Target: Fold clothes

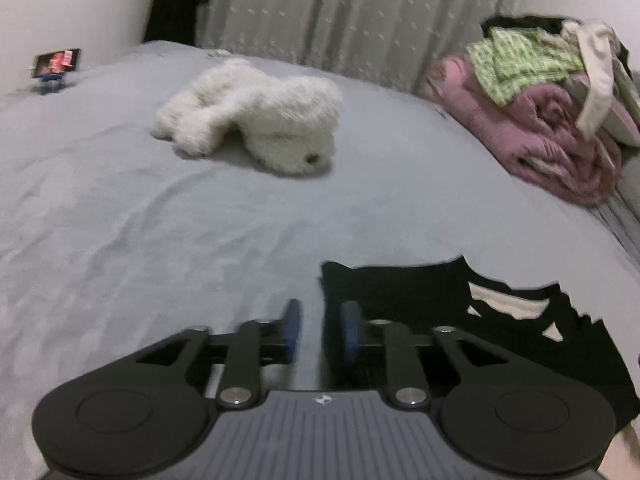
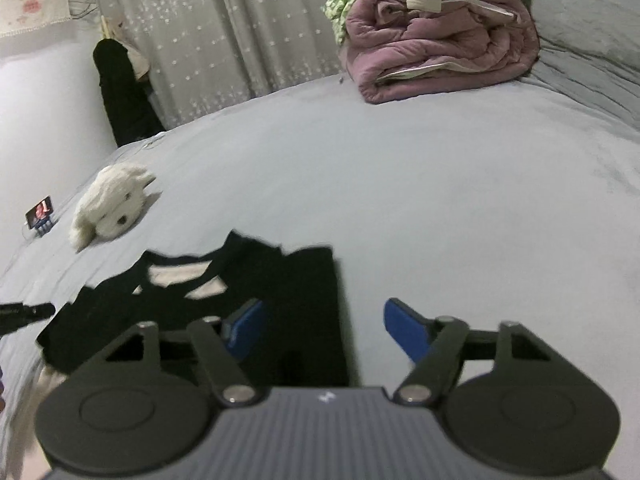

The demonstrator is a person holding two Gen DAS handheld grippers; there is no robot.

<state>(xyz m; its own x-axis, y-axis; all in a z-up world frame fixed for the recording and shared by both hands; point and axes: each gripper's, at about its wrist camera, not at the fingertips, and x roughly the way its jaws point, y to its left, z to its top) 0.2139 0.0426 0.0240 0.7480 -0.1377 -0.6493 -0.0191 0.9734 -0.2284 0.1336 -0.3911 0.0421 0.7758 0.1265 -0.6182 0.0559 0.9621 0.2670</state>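
Note:
A black garment [image 1: 400, 292] with pale patches near its neckline lies flat on the grey bed sheet [image 1: 160, 220]. My left gripper [image 1: 321, 326] hovers at its left edge. The blue pads [image 1: 292, 320] stand a little apart, and the cloth edge and bare sheet show in the gap. In the right wrist view the same garment [image 2: 304, 280] stretches left from the middle. My right gripper [image 2: 326, 330] is wide open over its right edge, one pad [image 2: 248, 328] above the cloth and the other over bare sheet [image 2: 440, 200]. Neither gripper is pressing on anything.
A white plush dog [image 1: 256, 116] [image 2: 110, 204] lies further up the bed. A folded pink quilt [image 1: 552, 132] [image 2: 440, 56] topped with green and cream clothes sits at the far right. A phone on a stand [image 1: 56, 64] is at the far left, with a curtain [image 1: 360, 20] behind.

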